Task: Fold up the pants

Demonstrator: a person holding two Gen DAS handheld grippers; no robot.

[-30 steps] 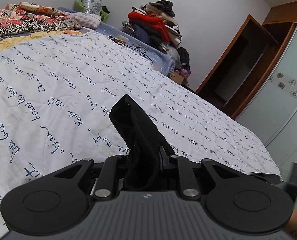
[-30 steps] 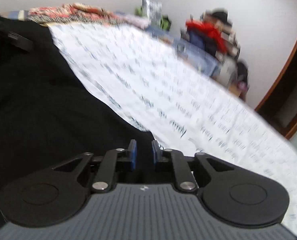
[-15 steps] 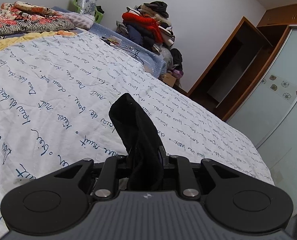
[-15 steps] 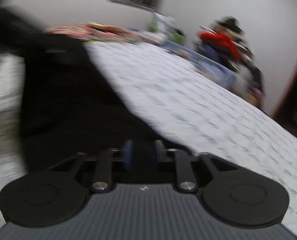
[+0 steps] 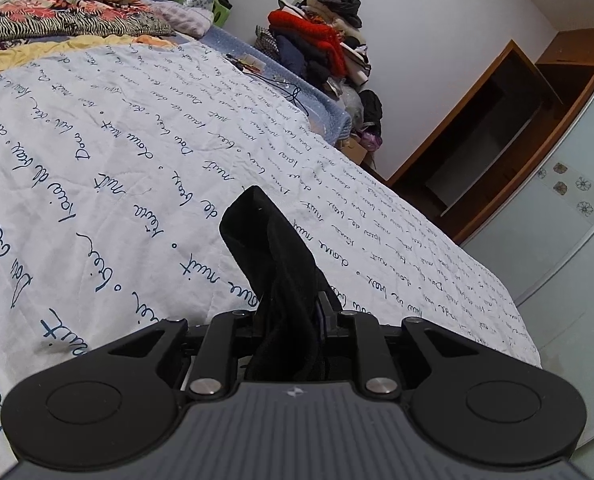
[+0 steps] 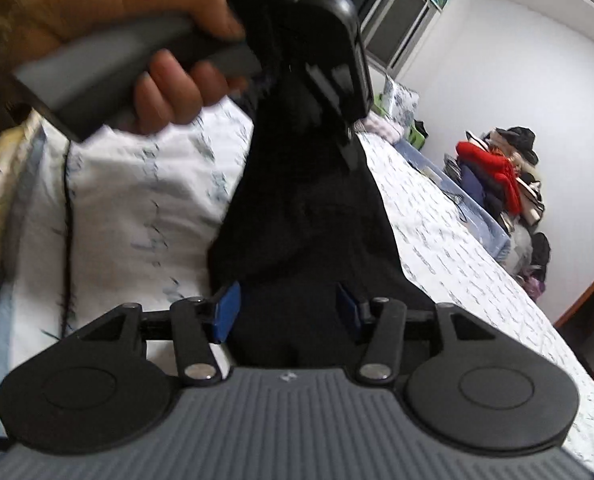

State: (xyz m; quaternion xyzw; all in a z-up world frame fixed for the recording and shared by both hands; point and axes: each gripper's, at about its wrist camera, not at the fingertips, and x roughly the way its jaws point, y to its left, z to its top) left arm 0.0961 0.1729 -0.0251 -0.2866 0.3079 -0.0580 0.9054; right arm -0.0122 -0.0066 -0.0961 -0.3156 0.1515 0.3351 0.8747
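While the fabric hangs: the black pants (image 6: 305, 216) dangle above the bed (image 5: 97, 168), bunched.
Left gripper (image 5: 293, 320): clenched on a wad of pants.
Right gripper (image 6: 285, 308): jaws spread, cloth between them (not pinched).
Handling: soft, light, limp; likely to droop and twist.
Hold: pinch a hem or waistband edge.

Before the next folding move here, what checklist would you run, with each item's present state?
1. Left gripper clamped on black fabric pants: ok.
2. Right gripper gripping the pants: not ok, jaws open, cloth only lies between the blue fingertips.
3. Pants hang free from the left gripper: ok.
4. Pants legs aligned: cannot tell.
5. White script-printed bedspread bare where they would land: ok.
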